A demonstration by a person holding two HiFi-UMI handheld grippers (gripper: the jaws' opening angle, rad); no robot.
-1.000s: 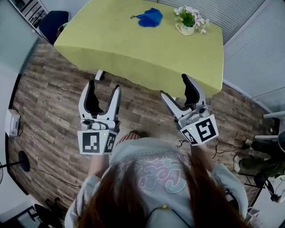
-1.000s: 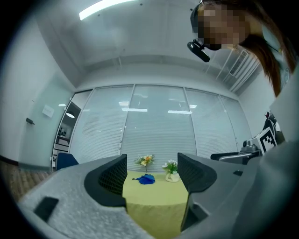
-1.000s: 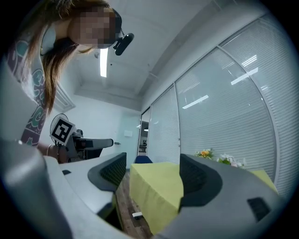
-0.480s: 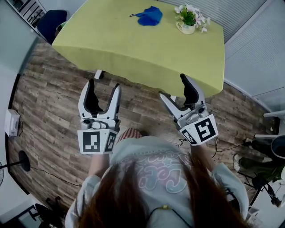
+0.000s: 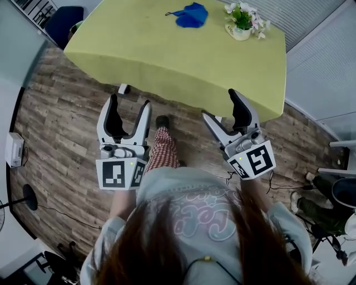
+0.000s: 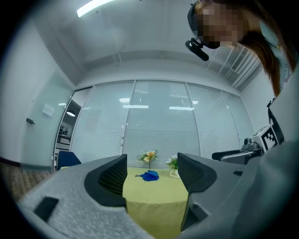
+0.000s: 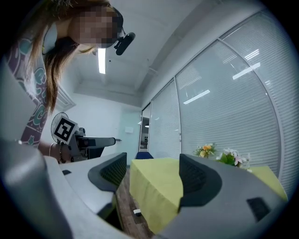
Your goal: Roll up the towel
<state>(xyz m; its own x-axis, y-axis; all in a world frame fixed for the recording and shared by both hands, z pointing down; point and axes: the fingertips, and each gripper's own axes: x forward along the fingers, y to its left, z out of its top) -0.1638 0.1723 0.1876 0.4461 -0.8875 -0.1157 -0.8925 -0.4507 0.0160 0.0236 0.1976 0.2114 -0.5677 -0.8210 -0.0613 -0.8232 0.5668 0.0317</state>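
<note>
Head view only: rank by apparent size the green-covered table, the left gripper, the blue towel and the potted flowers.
1. Table, by far the largest.
2. Left gripper, though it sits nearer the camera, which inflates it.
3. Blue towel and potted flowers look about alike, so they are not ranked.

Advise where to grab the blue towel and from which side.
Probably the thin tip trailing from the bunched towel, at its left in the head view, coming in from that side: the flower pot stands close on its other side.
</note>
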